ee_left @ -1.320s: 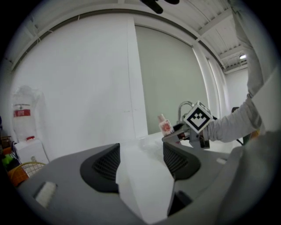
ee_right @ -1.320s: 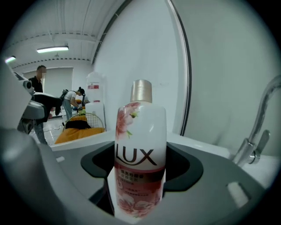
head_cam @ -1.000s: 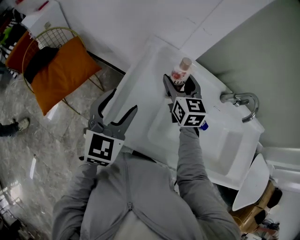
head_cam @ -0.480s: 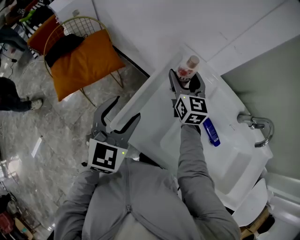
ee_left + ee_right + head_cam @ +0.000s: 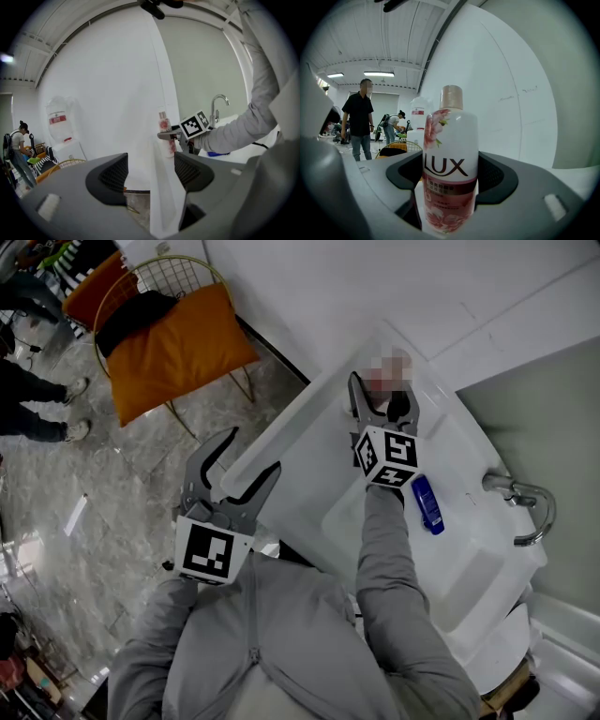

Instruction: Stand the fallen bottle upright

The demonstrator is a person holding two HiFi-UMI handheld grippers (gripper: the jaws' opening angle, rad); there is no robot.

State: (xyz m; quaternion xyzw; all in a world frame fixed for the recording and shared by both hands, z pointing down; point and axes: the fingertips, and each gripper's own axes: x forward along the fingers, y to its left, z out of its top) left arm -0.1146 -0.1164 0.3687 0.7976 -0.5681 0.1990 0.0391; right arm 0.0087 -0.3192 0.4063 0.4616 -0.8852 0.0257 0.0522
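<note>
Off the near-left edge of the washbasin [image 5: 319,399], the left hand-held gripper [image 5: 253,448] hovers with its jaws wide apart and nothing held, only that edge showing between them. Farther along, at the washbasin's far-left corner, the right hand-held gripper [image 5: 382,395] has its jaws spread wide yet pressed on both sides of the pink-and-white bottle [image 5: 449,154], which stands upright on the rim, cap up. Beyond it to the right, the faucet [image 5: 525,507] rises from the washbasin's back edge.

Mock bathroom set inside a big hall: white washbasin [image 5: 459,465], chrome tap [image 5: 502,484], strip-lit ceiling [image 5: 370,47].
</note>
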